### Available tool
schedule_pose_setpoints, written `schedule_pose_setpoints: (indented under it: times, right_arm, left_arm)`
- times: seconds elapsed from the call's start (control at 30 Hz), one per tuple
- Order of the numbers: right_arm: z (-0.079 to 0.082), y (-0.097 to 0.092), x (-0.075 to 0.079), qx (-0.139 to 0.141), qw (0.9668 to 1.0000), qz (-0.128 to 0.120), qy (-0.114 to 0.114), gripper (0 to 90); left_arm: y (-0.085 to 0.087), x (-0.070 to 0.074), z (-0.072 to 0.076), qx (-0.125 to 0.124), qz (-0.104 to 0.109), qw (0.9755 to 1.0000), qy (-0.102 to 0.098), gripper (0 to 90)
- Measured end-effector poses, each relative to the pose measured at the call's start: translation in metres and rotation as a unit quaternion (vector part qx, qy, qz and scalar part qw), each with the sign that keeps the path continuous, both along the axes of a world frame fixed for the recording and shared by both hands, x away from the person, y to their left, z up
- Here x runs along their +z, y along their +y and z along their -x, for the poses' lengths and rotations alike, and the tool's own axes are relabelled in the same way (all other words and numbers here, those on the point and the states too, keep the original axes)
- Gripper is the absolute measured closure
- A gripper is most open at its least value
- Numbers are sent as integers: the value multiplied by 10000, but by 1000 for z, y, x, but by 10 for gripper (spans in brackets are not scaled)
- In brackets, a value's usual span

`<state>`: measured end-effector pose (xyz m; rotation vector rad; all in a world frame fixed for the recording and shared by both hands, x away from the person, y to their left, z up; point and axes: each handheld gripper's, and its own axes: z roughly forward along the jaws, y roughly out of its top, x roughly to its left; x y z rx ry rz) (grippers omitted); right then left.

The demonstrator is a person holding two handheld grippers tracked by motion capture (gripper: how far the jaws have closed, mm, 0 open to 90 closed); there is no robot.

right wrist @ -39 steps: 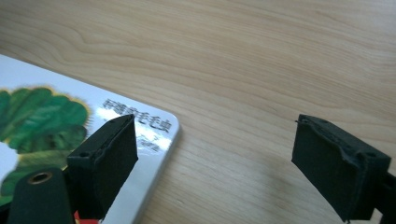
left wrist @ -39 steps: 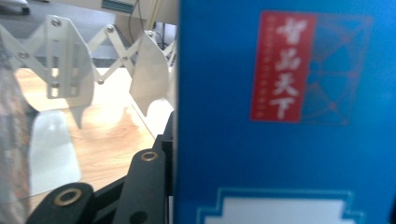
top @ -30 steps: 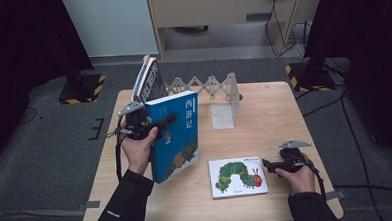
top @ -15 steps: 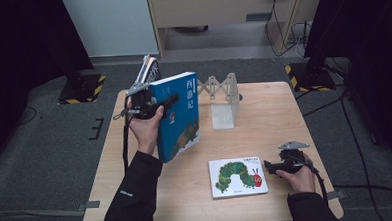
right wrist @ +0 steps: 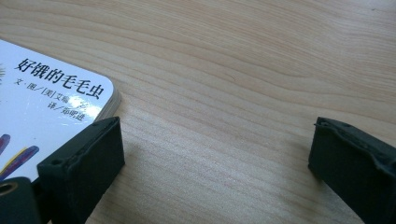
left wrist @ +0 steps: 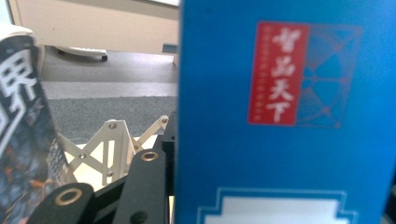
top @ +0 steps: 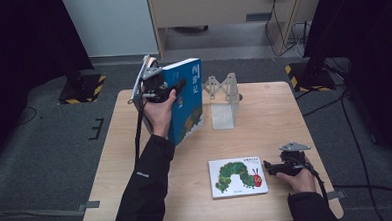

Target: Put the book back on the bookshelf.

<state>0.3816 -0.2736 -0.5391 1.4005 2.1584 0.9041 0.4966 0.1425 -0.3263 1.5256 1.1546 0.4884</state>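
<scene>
Lifting and carrying the blue book (top: 187, 101) farther back and left since the earlier frames, now standing upright over the tabletop's (top: 264, 122) far left corner, close against a second, dark-covered book (top: 143, 77) behind it. Gripping the blue book with the left tool (top: 169, 89), jaws clamped on its edge. Showing, in the left gripper view, a smooth glossy blue cover (left wrist: 280, 116) with a red rectangular label of white Chinese characters, a pale line pattern beside it and a white-bordered panel below; the dark book (left wrist: 23, 140) rising at the left edge with large white characters on a black, mottled cover. Resting the right tool (top: 274, 168) low near the tabletop's right front, jaws having just been opening and now standing wide with bare wood between them. Lying flat just beside its left jaw, a white board book (right wrist: 51, 112) with rounded corner and thick pages, black title 好饿的毛毛虫, a green caterpillar with a red head on its cover (top: 238, 175). Standing mid-tabletop, one pale metal folding rack (top: 222, 97) of riveted crossed strips. Counting three books, two tools, one rack, on light grained wood.
</scene>
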Motion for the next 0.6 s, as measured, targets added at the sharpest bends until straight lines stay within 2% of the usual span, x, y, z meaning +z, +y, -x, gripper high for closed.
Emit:
schedule_pose_setpoints:
  times: [0.17,0.27,0.43,0.6]
  right_arm:
    - [0,0,0,12,10000,0,3,33]
    - [0,0,0,6,10000,0,6,32]
    - [0,0,0,13,10000,0,5,32]
    - [0,0,0,13,10000,0,5,32]
  left_arm:
    - [-5,0,-14,85,119,9999,38,602]
    - [-9,-3,-25,136,54,9999,43,602]
    - [-16,-11,-34,272,-62,9996,33,601]
    - [-18,-16,-43,436,78,9990,-19,600]
